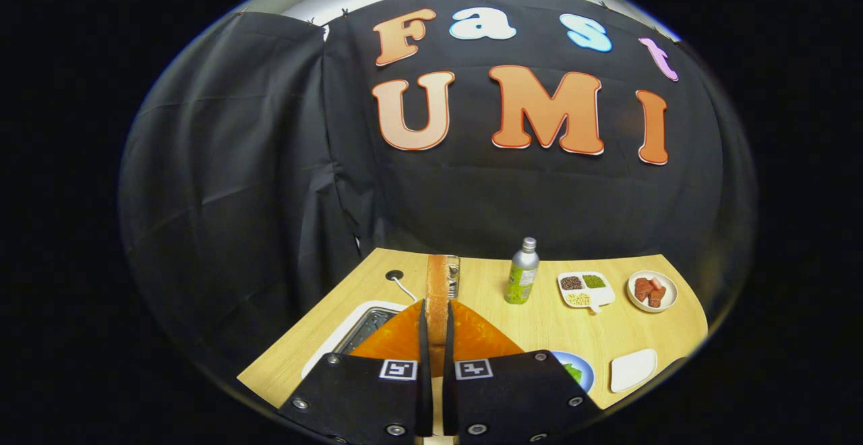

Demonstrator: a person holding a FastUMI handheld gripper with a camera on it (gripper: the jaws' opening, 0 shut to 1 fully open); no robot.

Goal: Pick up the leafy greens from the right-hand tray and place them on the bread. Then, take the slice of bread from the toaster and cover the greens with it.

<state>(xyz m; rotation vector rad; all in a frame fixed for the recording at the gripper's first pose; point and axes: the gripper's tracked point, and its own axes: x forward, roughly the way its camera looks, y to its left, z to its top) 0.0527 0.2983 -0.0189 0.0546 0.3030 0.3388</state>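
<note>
While gripper (436, 337) pinches bread slice (437, 290) edge-on between both fingers, above toaster (453, 275): slice light, stiff, crumbly; hold crust gently. Greens (574, 371) lie on plate (585, 372), beside fingers.

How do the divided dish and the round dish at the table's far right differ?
The divided dish is squarish with a small tab; the round dish is circular. The divided dish holds three separate piles, dark, green and pale; the round dish holds reddish-brown chunks. Both are white and rest on the wooden table.
</note>
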